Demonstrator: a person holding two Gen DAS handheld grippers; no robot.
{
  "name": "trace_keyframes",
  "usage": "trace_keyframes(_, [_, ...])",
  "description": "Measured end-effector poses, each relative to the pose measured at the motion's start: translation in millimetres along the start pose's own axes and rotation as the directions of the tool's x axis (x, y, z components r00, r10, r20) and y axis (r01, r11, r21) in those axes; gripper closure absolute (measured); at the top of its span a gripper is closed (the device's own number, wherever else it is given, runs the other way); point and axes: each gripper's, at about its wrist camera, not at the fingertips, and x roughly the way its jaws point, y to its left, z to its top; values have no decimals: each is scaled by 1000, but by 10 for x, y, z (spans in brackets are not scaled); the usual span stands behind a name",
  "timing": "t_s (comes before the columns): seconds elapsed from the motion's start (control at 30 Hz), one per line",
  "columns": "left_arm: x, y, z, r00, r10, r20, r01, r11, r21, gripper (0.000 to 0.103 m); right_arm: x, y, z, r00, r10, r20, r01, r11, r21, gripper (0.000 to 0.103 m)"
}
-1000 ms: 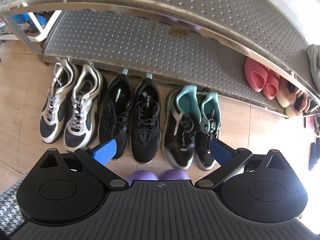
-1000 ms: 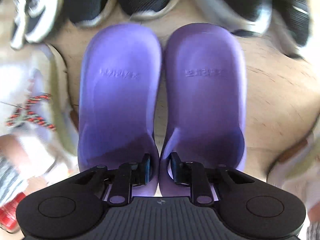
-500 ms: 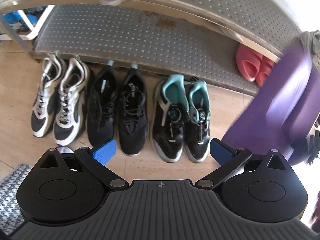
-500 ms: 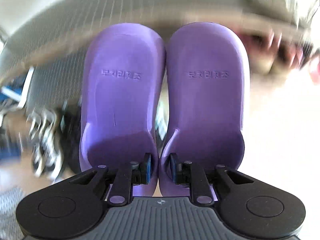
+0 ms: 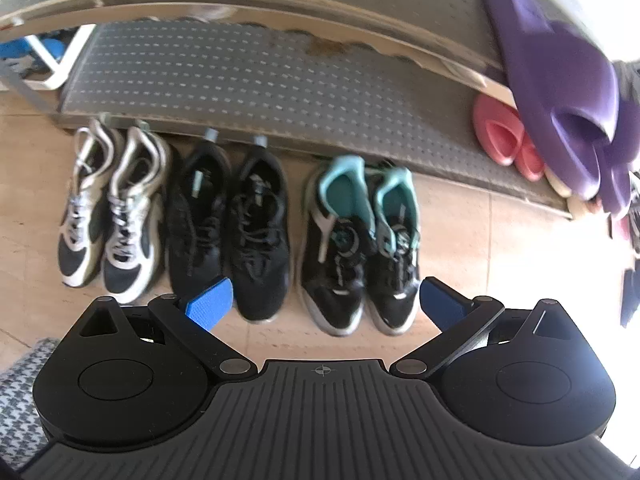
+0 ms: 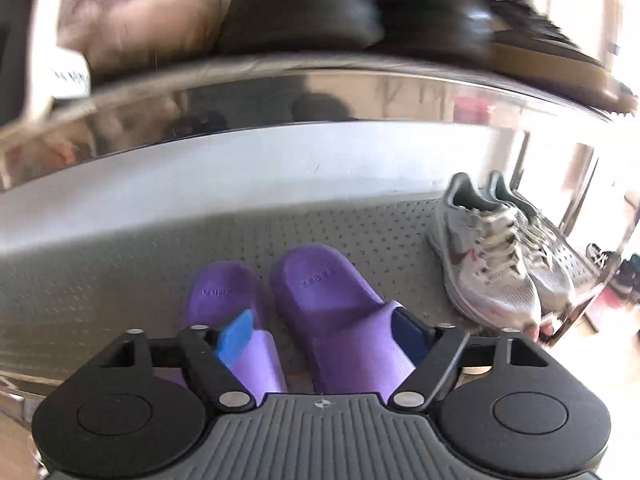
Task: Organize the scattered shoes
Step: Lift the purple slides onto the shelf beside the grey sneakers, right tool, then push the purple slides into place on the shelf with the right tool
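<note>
A pair of purple slippers (image 6: 316,292) lies on the grey perforated shelf (image 6: 120,280), toes pointing toward me. My right gripper (image 6: 322,334) hangs over their straps with its jaws opening; the blue pads (image 6: 236,332) stand apart and do not press on the slippers. In the left wrist view the same purple slippers (image 5: 560,92) show at the shelf's front edge, upper right. My left gripper (image 5: 324,304) is open over the floor with nothing in it. Below it stand three pairs in a row: silver sneakers (image 5: 112,216), black sneakers (image 5: 228,220), black-and-teal sneakers (image 5: 360,240).
Grey running shoes (image 6: 496,256) sit on the same shelf, right of the slippers. Dark shoes (image 6: 320,12) fill the shelf above. Pink slippers (image 5: 500,136) lie on the bottom shelf (image 5: 240,76). A houndstooth cloth (image 5: 16,392) is at the lower left.
My right gripper carried the purple slippers up from the floor onto the shelf, then spread its jaws and let them go. The left gripper drifted slightly and stayed open.
</note>
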Motion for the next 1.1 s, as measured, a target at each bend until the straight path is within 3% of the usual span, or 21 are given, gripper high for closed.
trace_keyframes(0.07, [40, -58, -66, 1000, 3, -15, -3, 1000, 20, 1, -34, -66, -173, 999, 38, 31, -39, 998, 53, 13])
trace_keyframes(0.1, [64, -90, -109, 1000, 5, -23, -4, 1000, 27, 1, 33, -132, -252, 997, 79, -24, -77, 996, 47, 15])
trace_keyframes(0.13, [97, -132, -155, 999, 8, -33, -7, 999, 37, 1, 140, -144, -202, 989, 107, -105, -106, 994, 16, 19])
trace_keyframes(0.17, [129, -169, -181, 999, 11, -43, -9, 999, 47, 1, 196, -155, -194, 983, 133, -130, -136, 991, -19, 20])
trace_keyframes(0.23, [188, -232, -214, 998, 18, -60, -15, 998, 61, 1, 270, -166, -224, 975, 163, -150, -178, 980, -92, 14])
trace_keyframes(0.37, [287, -358, -225, 997, 31, -72, -25, 997, 74, 1, 507, -166, -354, 962, 172, -212, -217, 953, -211, 14])
trace_keyframes(0.77, [432, -493, -192, 994, 36, -105, -27, 996, 86, 1, 863, -96, -423, 967, 209, -144, -227, 966, -126, 17])
trace_keyframes(0.8, [433, -489, -191, 994, 35, -106, -26, 996, 86, 1, 896, -89, -418, 968, 209, -139, -225, 968, -112, 21])
trace_keyframes(0.83, [433, -485, -190, 994, 35, -107, -26, 996, 85, 1, 917, -70, -417, 972, 202, -124, -216, 969, -116, 33])
trace_keyframes(0.93, [428, -475, -186, 994, 35, -106, -26, 996, 81, 1, 979, -19, -415, 980, 170, -103, -183, 975, -130, 50])
trace_keyframes(1.1, [426, -479, -207, 993, 33, -111, -24, 996, 87, 1, 1125, 39, -353, 990, 116, -77, -126, 983, -133, 56])
